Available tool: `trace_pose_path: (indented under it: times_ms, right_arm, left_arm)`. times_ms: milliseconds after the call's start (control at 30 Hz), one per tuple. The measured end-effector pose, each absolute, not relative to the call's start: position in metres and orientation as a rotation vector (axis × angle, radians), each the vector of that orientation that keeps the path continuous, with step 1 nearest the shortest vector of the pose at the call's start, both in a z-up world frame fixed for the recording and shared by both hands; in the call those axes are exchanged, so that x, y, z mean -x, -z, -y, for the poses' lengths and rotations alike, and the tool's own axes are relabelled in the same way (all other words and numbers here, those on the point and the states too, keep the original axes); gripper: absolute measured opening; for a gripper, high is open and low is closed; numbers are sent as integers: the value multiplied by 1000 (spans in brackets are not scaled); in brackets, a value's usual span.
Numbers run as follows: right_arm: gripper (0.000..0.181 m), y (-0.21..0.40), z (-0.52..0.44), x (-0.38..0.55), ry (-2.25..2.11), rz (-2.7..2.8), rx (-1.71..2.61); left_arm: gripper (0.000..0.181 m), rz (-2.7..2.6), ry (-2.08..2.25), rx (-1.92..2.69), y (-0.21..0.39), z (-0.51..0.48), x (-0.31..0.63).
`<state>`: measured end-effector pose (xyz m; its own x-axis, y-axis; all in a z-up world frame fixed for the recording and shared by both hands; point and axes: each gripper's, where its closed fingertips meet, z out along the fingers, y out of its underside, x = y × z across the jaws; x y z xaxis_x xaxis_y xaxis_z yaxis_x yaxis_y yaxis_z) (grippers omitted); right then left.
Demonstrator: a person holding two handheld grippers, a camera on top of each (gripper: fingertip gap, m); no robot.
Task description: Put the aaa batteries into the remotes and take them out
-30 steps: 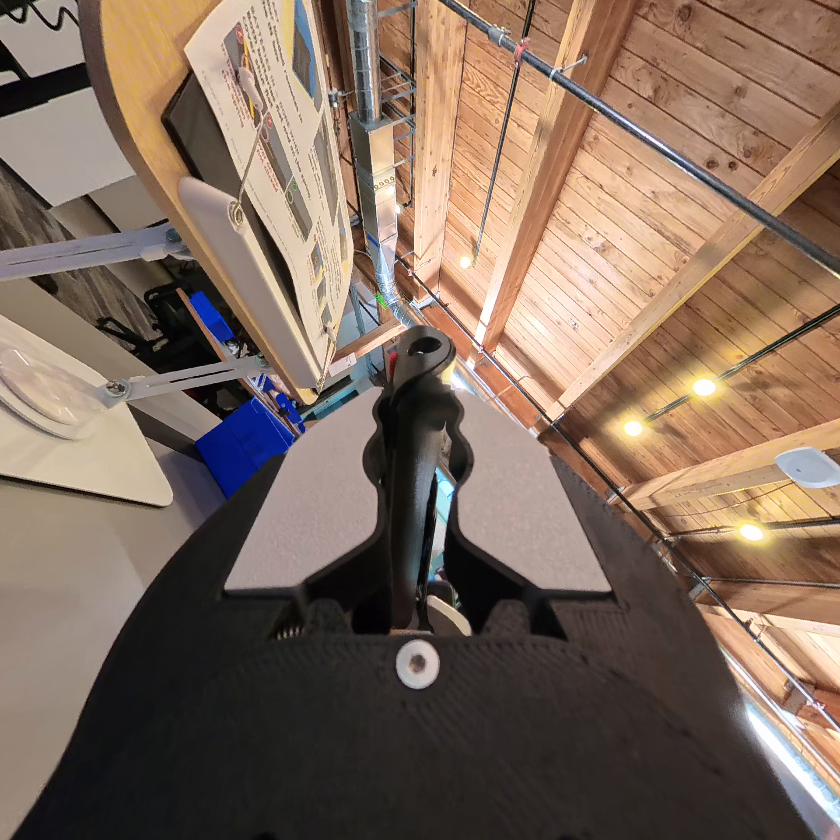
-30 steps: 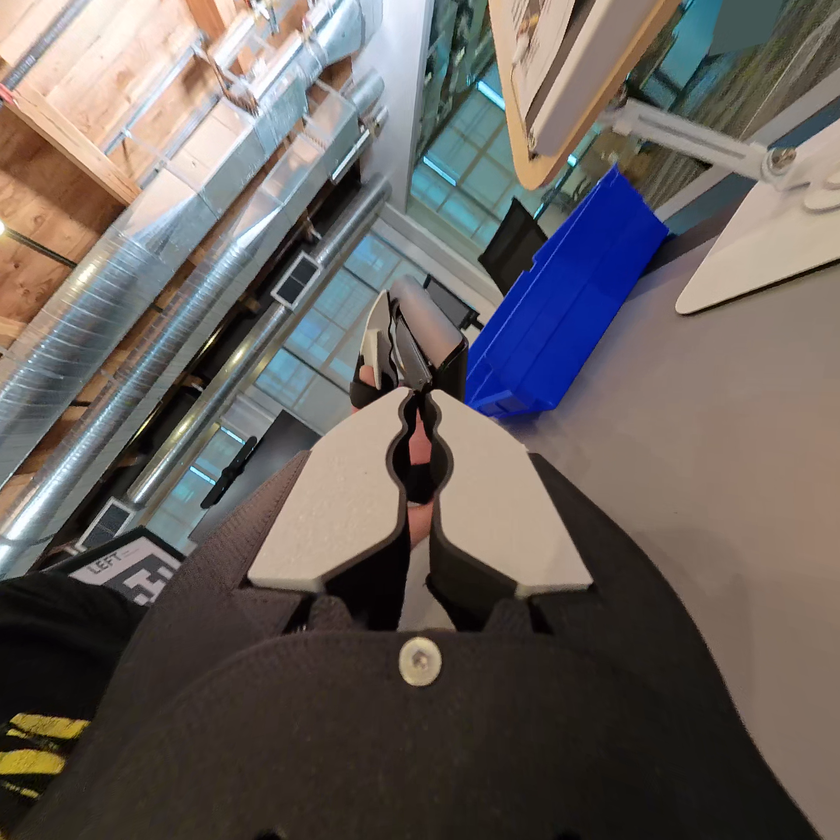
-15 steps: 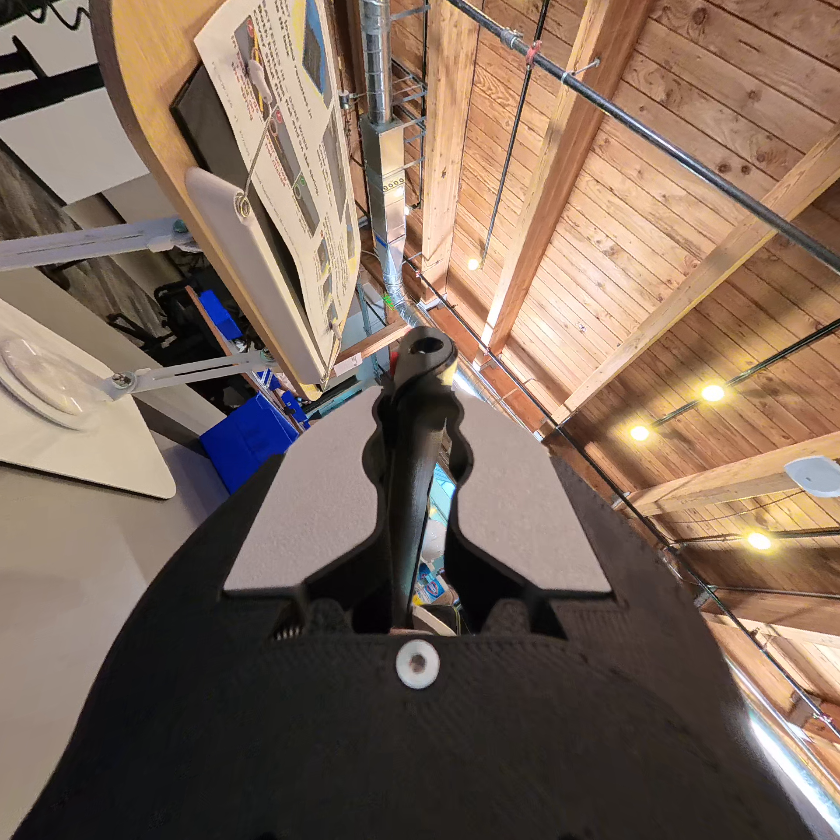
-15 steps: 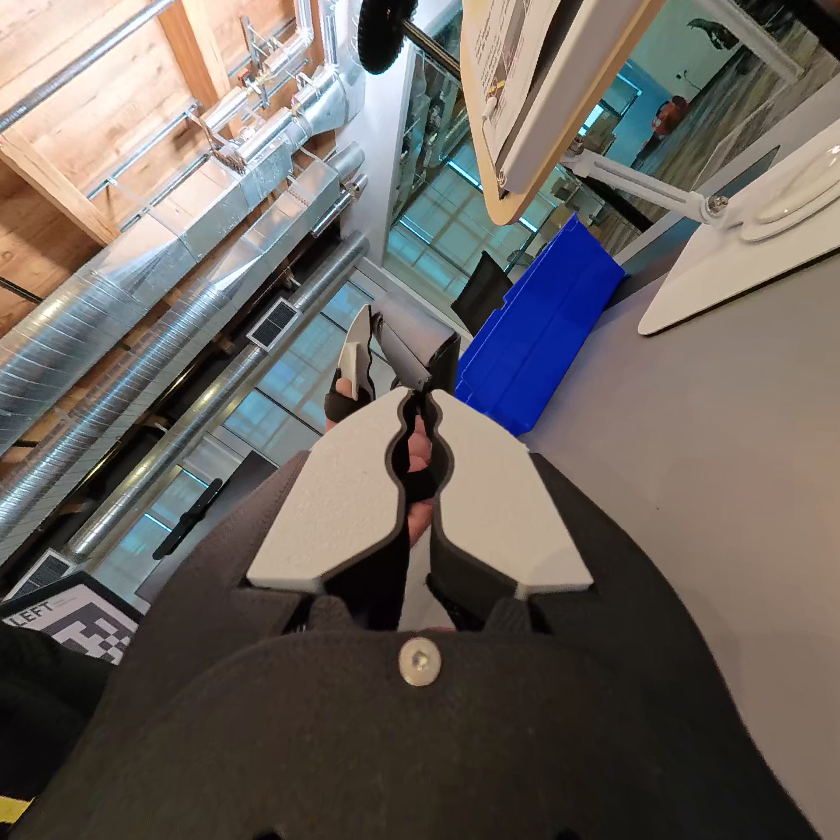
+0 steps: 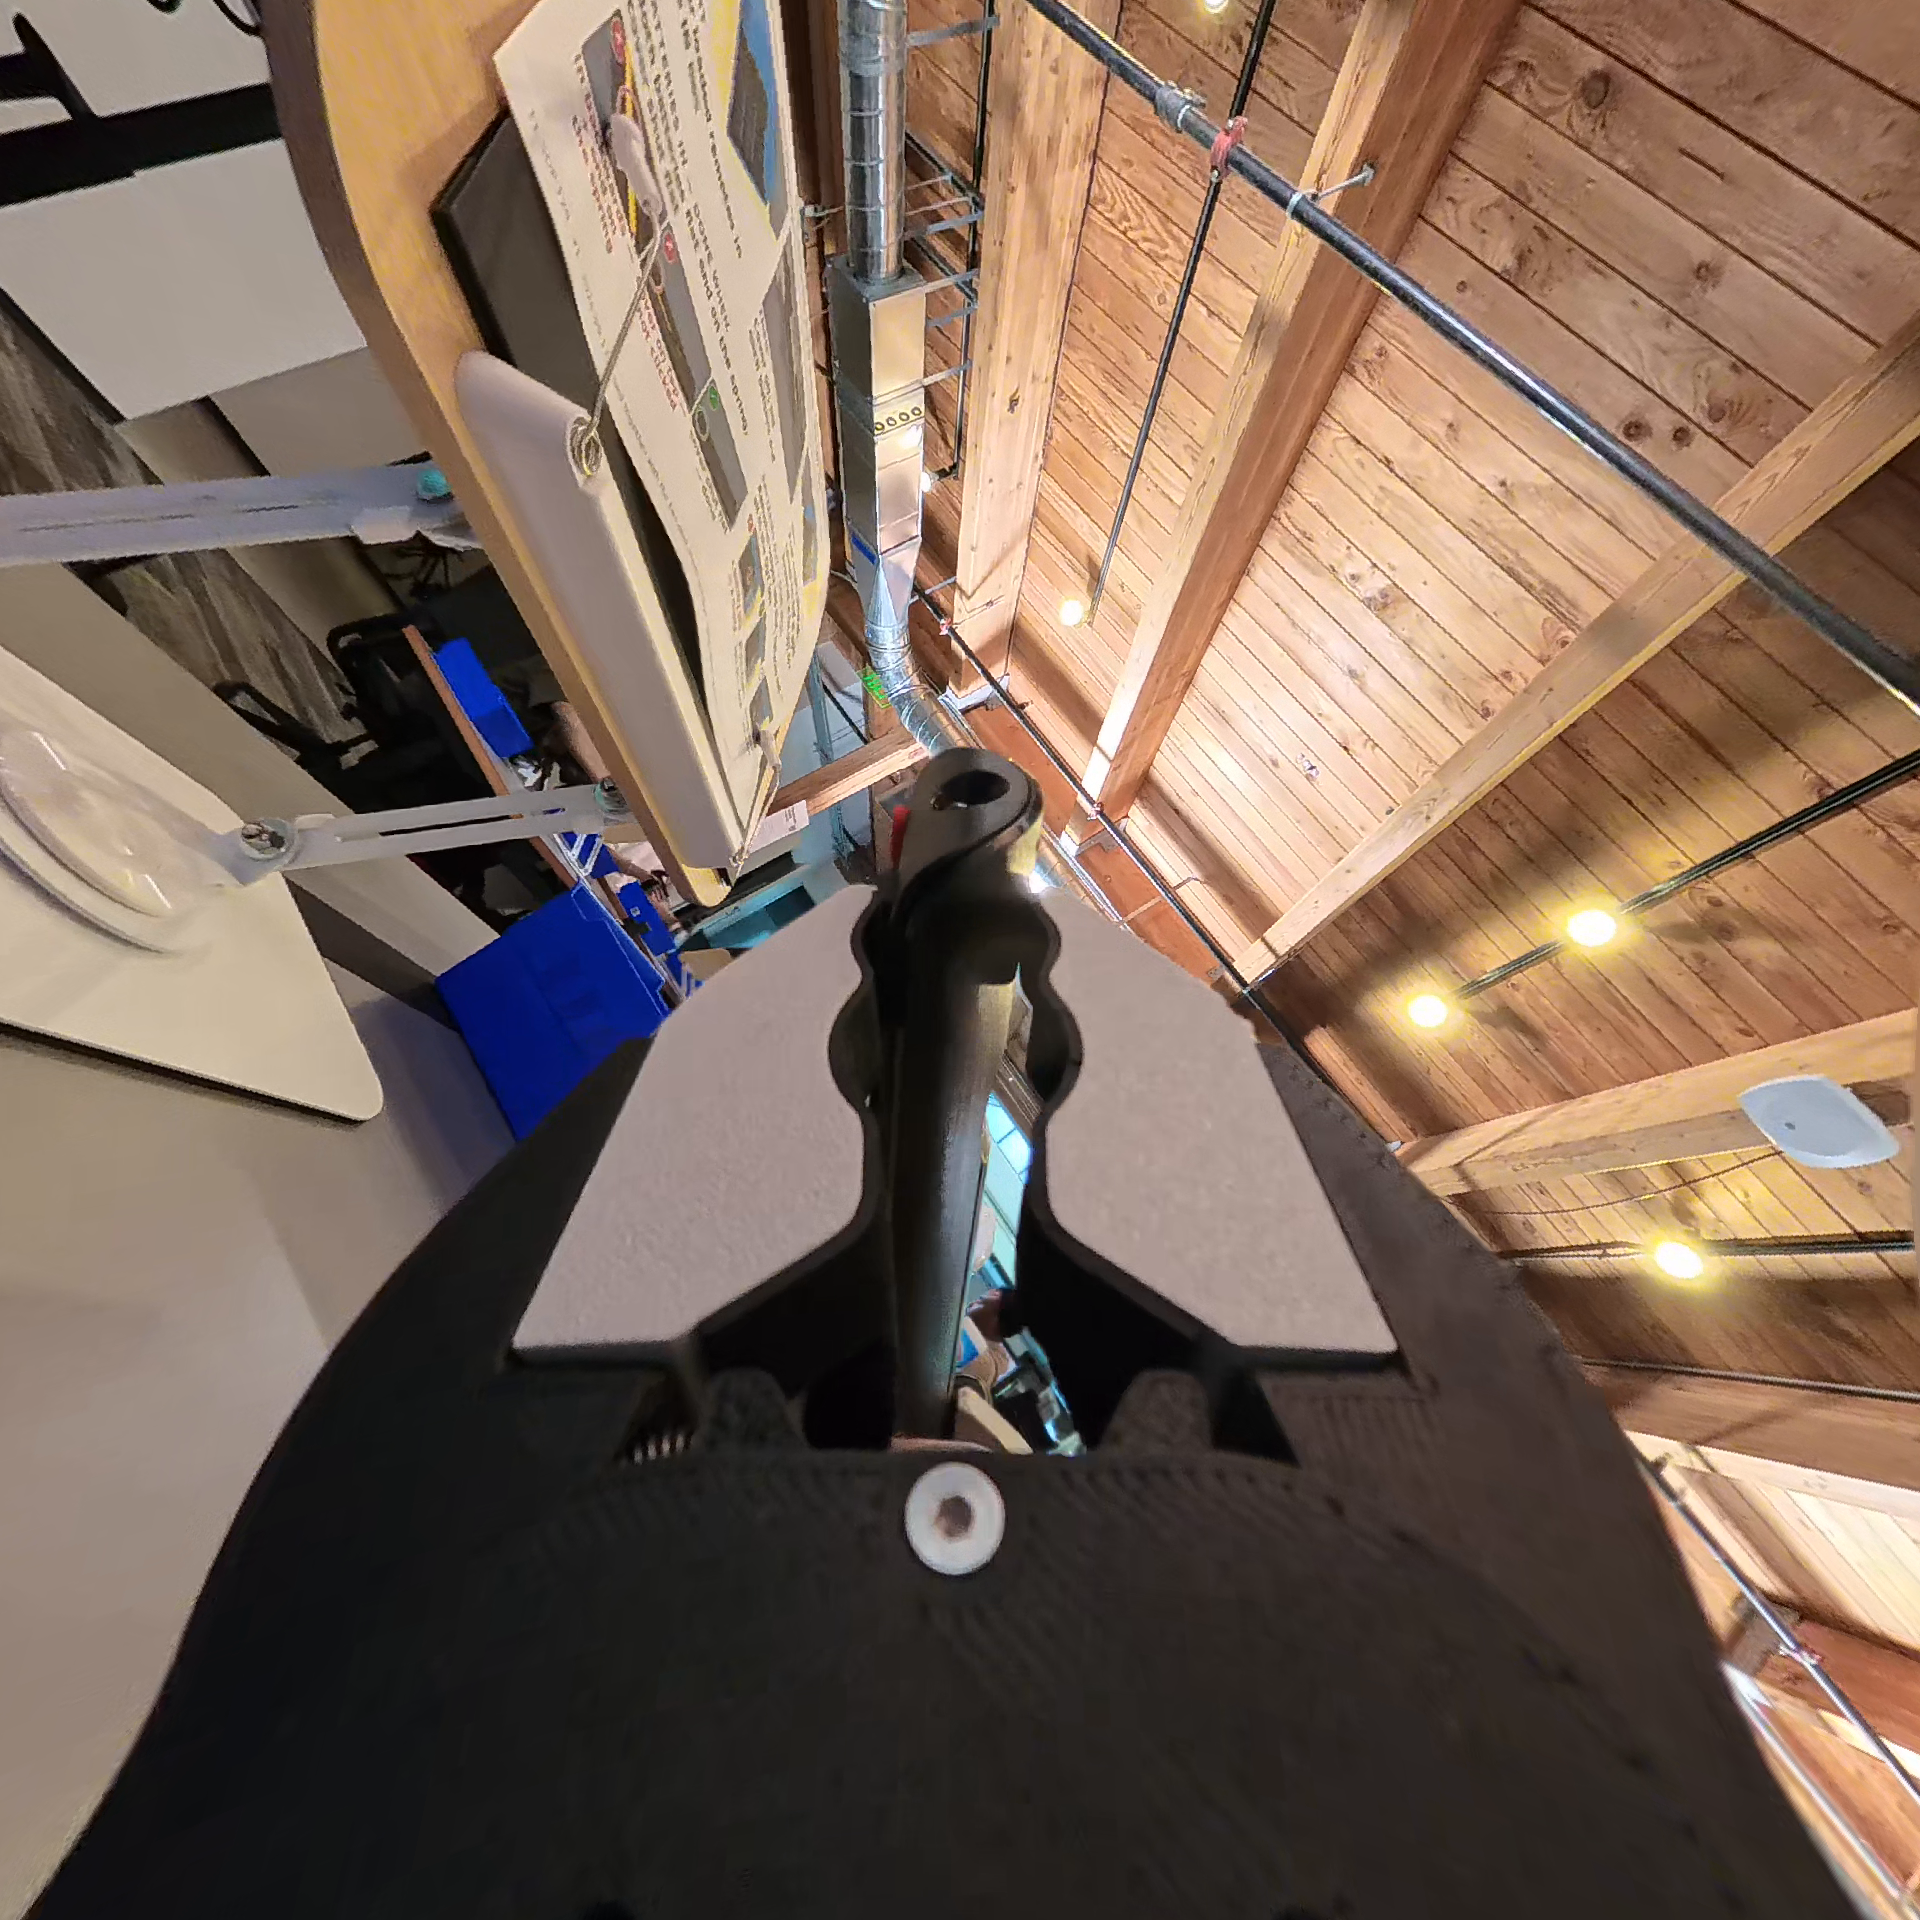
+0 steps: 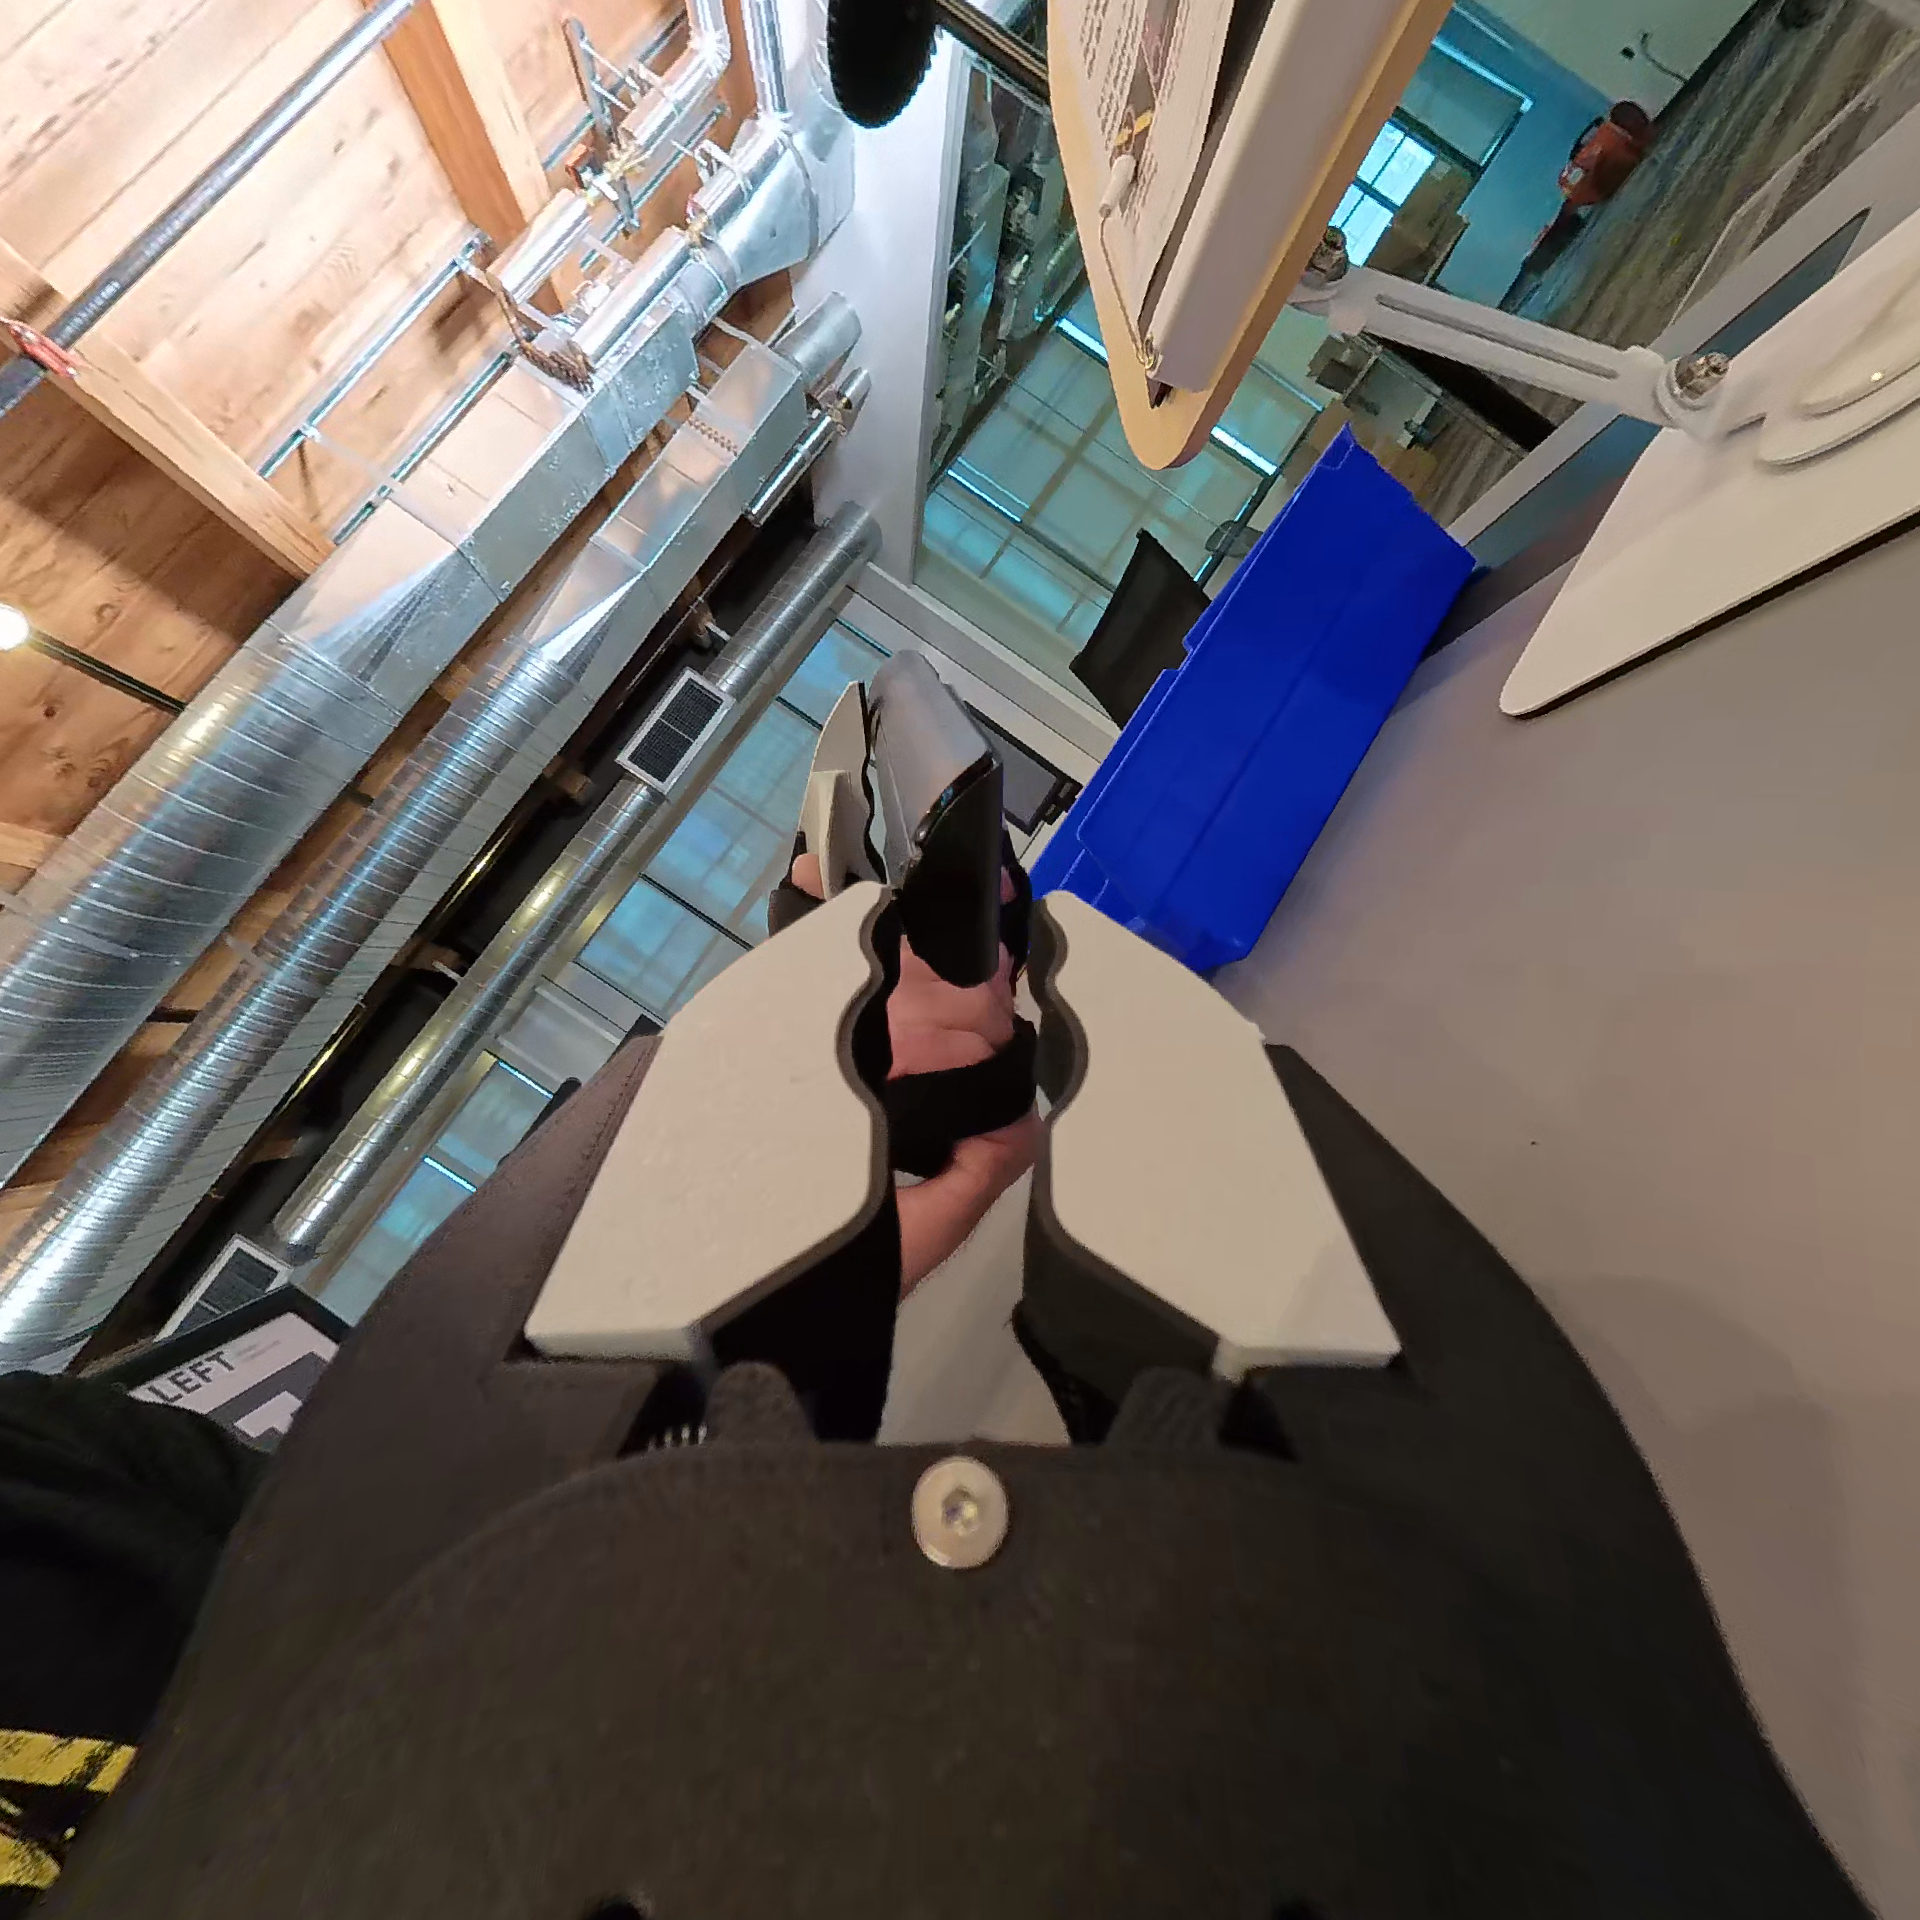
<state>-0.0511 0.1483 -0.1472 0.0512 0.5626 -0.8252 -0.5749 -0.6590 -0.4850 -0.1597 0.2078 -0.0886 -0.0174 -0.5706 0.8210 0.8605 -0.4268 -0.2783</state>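
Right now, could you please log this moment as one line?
left gripper: shut on remote | right gripper: open, facing remote

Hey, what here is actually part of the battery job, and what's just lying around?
Part of the job:
black remote, clamped in the left gripper
right gripper, jaws open
no batteries in view

Just lying about:
blue bin
white stand base
wooden board with a printed sheet
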Motion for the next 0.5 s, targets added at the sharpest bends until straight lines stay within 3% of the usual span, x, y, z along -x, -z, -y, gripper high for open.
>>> trace_pose_path:
  times_ms: [200,500]
  right_arm:
    - [37,143,-143,57,-1839,45,1432]
    - [37,122,-126,68,-2010,243,1161]
  left_arm:
    - [24,361,1742,1131,85,-205,156]
    - [24,296,1882,1098,75,-196,141]
